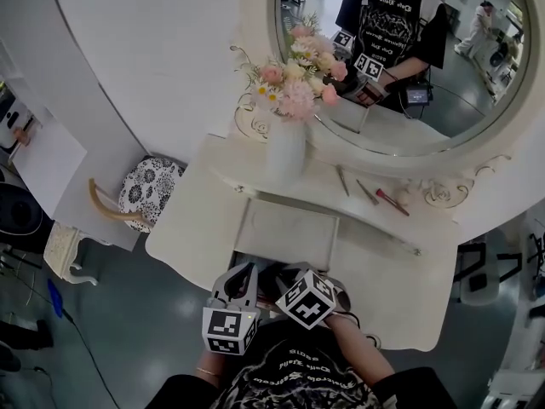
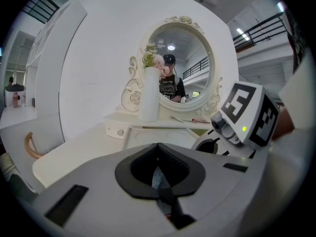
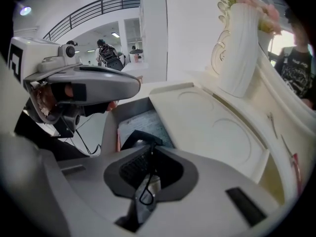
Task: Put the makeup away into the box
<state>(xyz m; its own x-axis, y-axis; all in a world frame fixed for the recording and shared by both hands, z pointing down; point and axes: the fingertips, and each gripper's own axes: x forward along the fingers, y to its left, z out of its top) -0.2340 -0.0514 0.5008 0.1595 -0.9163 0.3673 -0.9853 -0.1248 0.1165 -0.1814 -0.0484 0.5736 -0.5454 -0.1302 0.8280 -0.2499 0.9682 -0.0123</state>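
Both grippers hang over the open drawer (image 3: 139,124) at the front of the white vanity (image 1: 383,271); the drawer has a patterned liner. My right gripper (image 3: 148,144) (image 1: 285,273) points steeply down into it, jaws close together on a small grey item with a black cord loop (image 3: 146,189). My left gripper (image 2: 158,147) (image 1: 238,281) stays beside it, shut, with nothing between its pads. Three thin makeup tools lie on the upper shelf under the mirror: a grey one (image 1: 342,180), a dark one (image 1: 368,192) and a red-handled one (image 1: 392,201).
A tall white vase of pink flowers (image 1: 286,147) stands on the shelf left of the oval mirror (image 1: 443,100). A recessed tray panel (image 1: 285,233) lies behind the drawer. A patterned stool (image 1: 149,190) sits left of the vanity.
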